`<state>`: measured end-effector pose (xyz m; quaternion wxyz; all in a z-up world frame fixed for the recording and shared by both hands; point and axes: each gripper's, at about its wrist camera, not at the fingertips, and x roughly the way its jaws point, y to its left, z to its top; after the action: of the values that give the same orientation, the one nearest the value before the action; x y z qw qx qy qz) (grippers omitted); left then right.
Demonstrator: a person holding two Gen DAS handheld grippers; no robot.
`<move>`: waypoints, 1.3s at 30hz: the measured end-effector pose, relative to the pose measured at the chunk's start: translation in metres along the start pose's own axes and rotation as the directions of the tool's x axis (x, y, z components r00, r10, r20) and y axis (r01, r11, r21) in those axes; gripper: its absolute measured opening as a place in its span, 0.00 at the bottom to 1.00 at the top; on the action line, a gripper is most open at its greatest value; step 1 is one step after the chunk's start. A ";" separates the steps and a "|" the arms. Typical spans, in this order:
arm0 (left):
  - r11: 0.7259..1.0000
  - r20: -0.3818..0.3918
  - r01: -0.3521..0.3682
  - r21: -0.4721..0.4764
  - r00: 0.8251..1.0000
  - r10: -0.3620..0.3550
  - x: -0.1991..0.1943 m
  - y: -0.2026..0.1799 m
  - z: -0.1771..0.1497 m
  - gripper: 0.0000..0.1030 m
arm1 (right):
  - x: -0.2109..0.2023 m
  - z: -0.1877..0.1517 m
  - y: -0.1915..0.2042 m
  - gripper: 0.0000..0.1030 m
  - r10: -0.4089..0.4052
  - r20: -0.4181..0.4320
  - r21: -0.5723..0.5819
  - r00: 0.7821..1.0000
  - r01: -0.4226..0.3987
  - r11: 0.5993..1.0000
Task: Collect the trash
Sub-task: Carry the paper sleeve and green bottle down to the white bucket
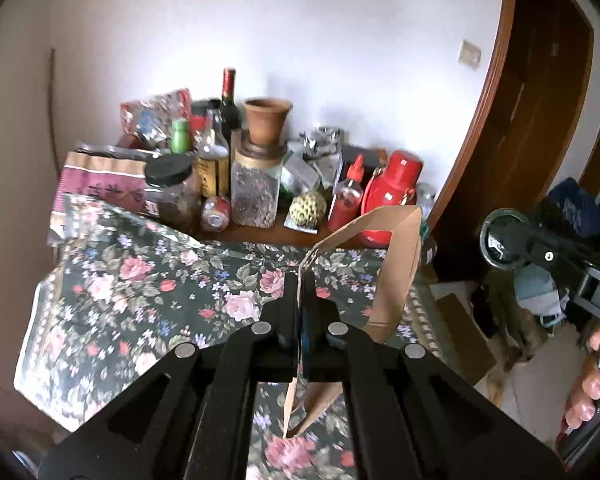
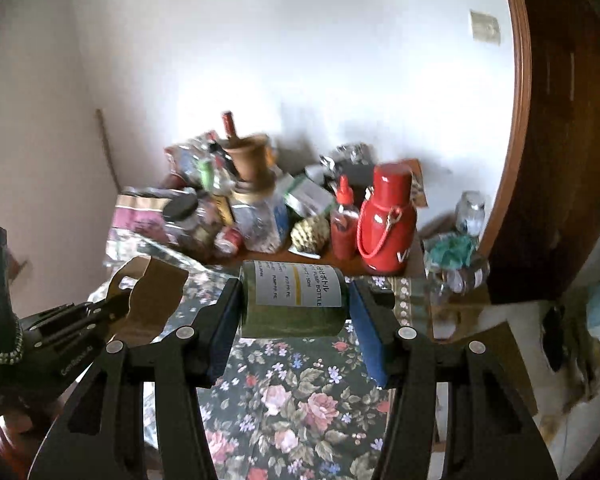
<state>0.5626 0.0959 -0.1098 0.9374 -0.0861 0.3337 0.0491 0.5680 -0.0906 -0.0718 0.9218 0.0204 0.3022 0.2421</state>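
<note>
The left hand-held gripper [image 1: 299, 288] is clamping its jaws tight on the edge of a brown paper bag [image 1: 384, 264], which is hanging above the floral cloth [image 1: 140, 292]. The right hand-held gripper [image 2: 294, 300] is pinching a green pump bottle [image 2: 294, 298] sideways between its blue pads [image 2: 366, 320], above that cloth and nearer than the bench's [image 2: 268, 258] red flask [image 2: 386, 220].

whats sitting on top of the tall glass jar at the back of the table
A terracotta pot stands upright on the tall glass jar, resting on its lid. The pot's inside is not visible, and the pot covers most of the lid.
</note>
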 end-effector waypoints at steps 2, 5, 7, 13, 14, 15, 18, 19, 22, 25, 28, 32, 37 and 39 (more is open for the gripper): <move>1.000 0.024 -0.009 -0.002 1.000 0.009 -0.023 -0.004 -0.003 0.00 | -0.016 -0.002 0.003 0.49 0.021 0.017 -0.014 1.000 -0.020 1.000; 1.000 0.053 -0.016 -0.001 0.998 0.016 -0.050 -0.006 -0.007 0.00 | -0.038 -0.006 0.011 0.49 0.042 0.048 -0.030 0.998 -0.041 0.999; 1.000 0.075 -0.021 0.001 0.997 0.021 -0.067 -0.005 -0.012 0.00 | -0.052 -0.009 0.016 0.49 0.056 0.066 -0.034 0.996 -0.053 0.998; 1.000 0.123 -0.003 0.021 0.992 0.000 -0.114 0.004 -0.029 0.00 | -0.095 -0.027 0.038 0.49 0.052 0.113 -0.035 0.992 -0.048 0.998; 1.000 0.128 0.001 0.028 0.992 -0.005 -0.121 0.006 -0.032 0.00 | -0.102 -0.031 0.043 0.49 0.045 0.118 -0.029 0.992 -0.042 0.999; 0.999 0.136 0.009 0.037 0.991 -0.014 -0.129 0.008 -0.036 0.00 | -0.108 -0.036 0.048 0.49 0.038 0.122 -0.022 0.992 -0.036 0.999; 0.998 0.146 0.038 0.055 0.988 -0.045 -0.154 0.018 -0.052 0.00 | -0.125 -0.051 0.061 0.49 0.012 0.129 -0.008 0.992 -0.011 1.000; 0.997 0.142 0.047 0.061 0.988 -0.055 -0.163 0.021 -0.059 0.00 | -0.132 -0.058 0.068 0.49 0.000 0.131 -0.003 0.991 0.000 1.000; 0.995 0.118 0.079 0.063 0.989 -0.086 -0.183 0.032 -0.080 0.00 | -0.152 -0.080 0.086 0.49 -0.028 0.130 0.014 0.991 0.027 1.000; 0.993 0.095 0.097 0.071 0.990 -0.103 -0.209 0.045 -0.107 0.00 | -0.172 -0.103 0.107 0.49 -0.043 0.121 0.032 0.992 0.039 0.999; 0.991 0.074 0.108 0.080 0.991 -0.114 -0.232 0.057 -0.131 0.00 | -0.191 -0.128 0.128 0.49 -0.062 0.111 0.043 0.992 0.057 0.997; 0.990 0.047 0.109 0.087 0.992 -0.113 -0.259 0.074 -0.162 0.00 | -0.206 -0.154 0.147 0.49 -0.069 0.084 0.067 0.994 0.063 0.996; 0.991 0.000 0.111 0.079 0.994 -0.111 -0.273 0.088 -0.187 0.00 | -0.214 -0.181 0.165 0.49 -0.068 0.028 0.079 0.997 0.066 0.995; 0.991 -0.020 0.110 0.076 0.994 -0.109 -0.274 0.091 -0.195 0.00 | -0.214 -0.190 0.168 0.49 -0.069 0.005 0.079 0.998 0.069 0.995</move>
<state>0.2172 0.1375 -0.0965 0.9386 -0.0684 0.3378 -0.0160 0.2371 -0.0612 -0.0789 0.9292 0.0472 0.3084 0.1980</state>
